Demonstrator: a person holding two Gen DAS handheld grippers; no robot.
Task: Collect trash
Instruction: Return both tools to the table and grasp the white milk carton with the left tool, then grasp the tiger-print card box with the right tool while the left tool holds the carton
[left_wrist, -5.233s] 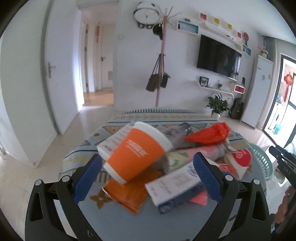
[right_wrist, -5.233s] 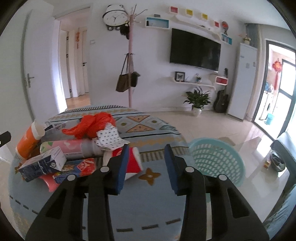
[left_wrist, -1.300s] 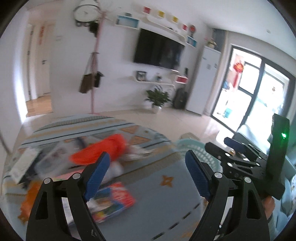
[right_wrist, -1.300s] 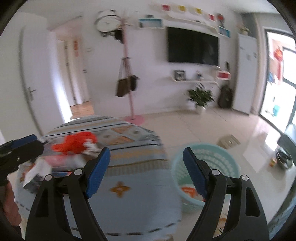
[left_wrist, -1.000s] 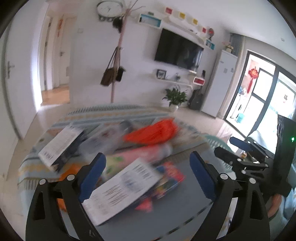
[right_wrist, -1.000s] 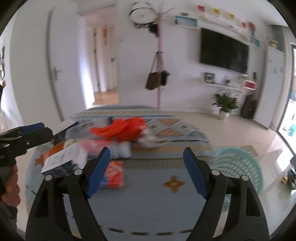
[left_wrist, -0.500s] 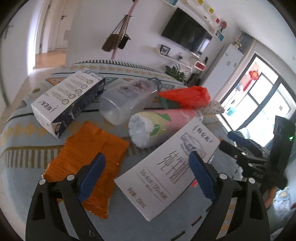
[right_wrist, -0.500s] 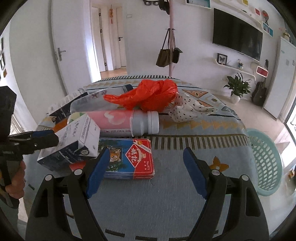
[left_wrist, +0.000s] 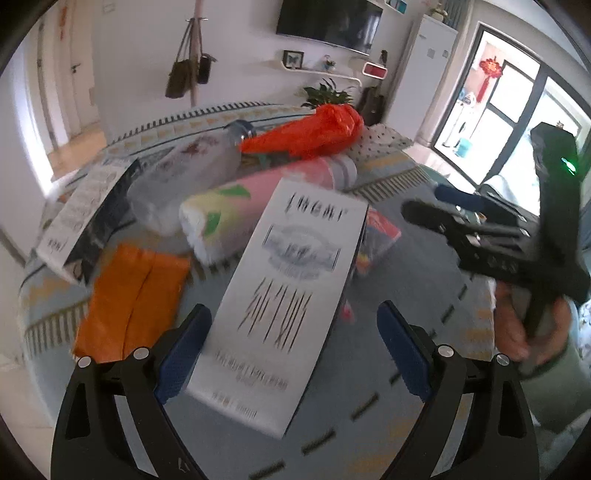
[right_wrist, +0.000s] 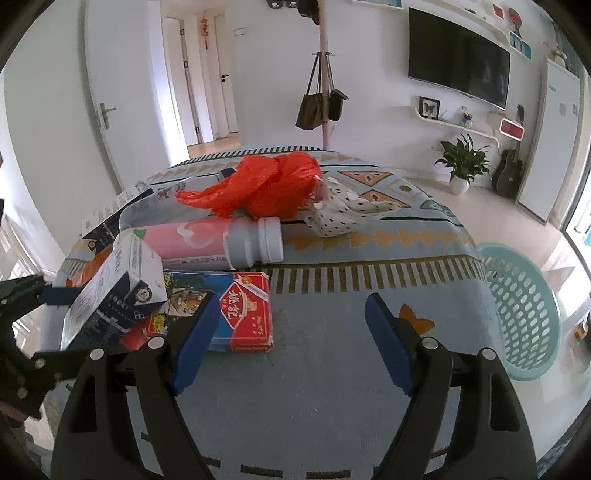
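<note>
Left wrist view: a white milk carton (left_wrist: 284, 295) lies on the blue patterned tablecloth (left_wrist: 424, 295) at 12 o'clock from the left gripper (left_wrist: 291, 354), its near end between the blue pads, which stand wide apart; whether the left pad touches it I cannot tell. At 12 o'clock beyond it lies a pink bottle (left_wrist: 236, 210), then an orange plastic bag (left_wrist: 314, 129). At 10 o'clock sits a flat orange wrapper (left_wrist: 129, 299), with a dark box (left_wrist: 88, 210) beyond. At 3 o'clock a hand (left_wrist: 517, 325) grips the right gripper (left_wrist: 436, 206).

Right wrist view: the right gripper (right_wrist: 291, 343) is spread and empty over the cloth, a red packet (right_wrist: 243, 310) at its 11 o'clock. A teal basket (right_wrist: 524, 306) stands at 3 o'clock, off the table.
</note>
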